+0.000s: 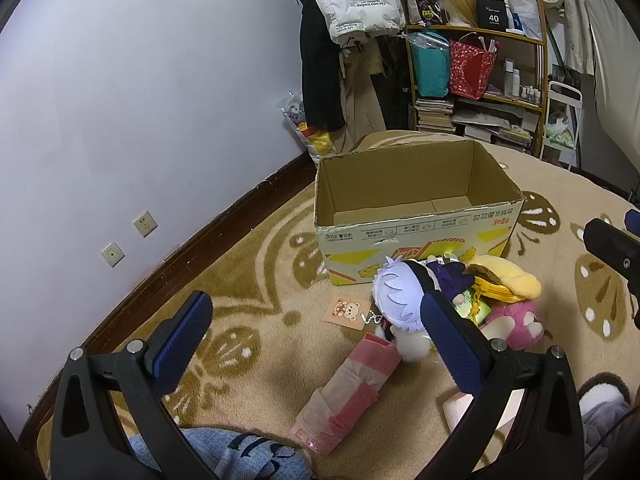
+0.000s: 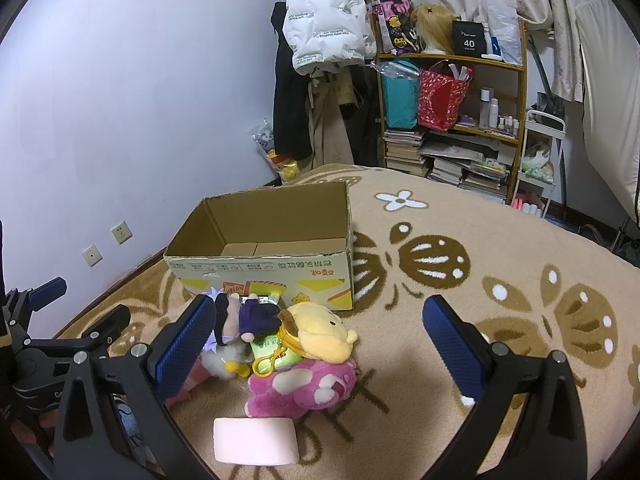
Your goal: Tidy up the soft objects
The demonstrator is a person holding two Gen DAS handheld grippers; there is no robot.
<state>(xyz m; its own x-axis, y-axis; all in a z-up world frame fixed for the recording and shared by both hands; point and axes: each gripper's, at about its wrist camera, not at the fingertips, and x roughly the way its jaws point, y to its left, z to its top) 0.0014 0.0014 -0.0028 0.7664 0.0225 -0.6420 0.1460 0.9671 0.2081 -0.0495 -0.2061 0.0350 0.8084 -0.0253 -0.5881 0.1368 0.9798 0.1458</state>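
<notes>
Left wrist view shows the left gripper [image 1: 316,320] spread wide and empty above the rug [image 1: 248,280], with a wrapped pink roll [image 1: 344,388] lying between and below its fingers. The right gripper [image 2: 320,336] is likewise wide and empty, poised over the toy pile [image 2: 288,344]. That pile sits on the rug just in front of the box [image 2: 264,264], touching or almost touching its near wall: a white-haired doll [image 1: 400,296], a yellow plush [image 2: 320,332] and a pink plush [image 2: 304,384], with a green packet [image 2: 276,354] wedged among them. The box stands open and looks empty, so sorting has probably not begun. The doll lies on its side, long axis running roughly along the box's near wall, head toward the rug's wall-side edge. The roll's long axis runs from the near edge of the rug up toward the pile. The risk I see is that the toys are tangled; a yellow clip [image 2: 266,364] hangs between them, so lifting one could drag a neighbour or the packet along. A shallow pinch on soft plush could also slip before it clears the box's rim. A pale pink block [image 2: 256,440] rests just in front of the pink plush.
</notes>
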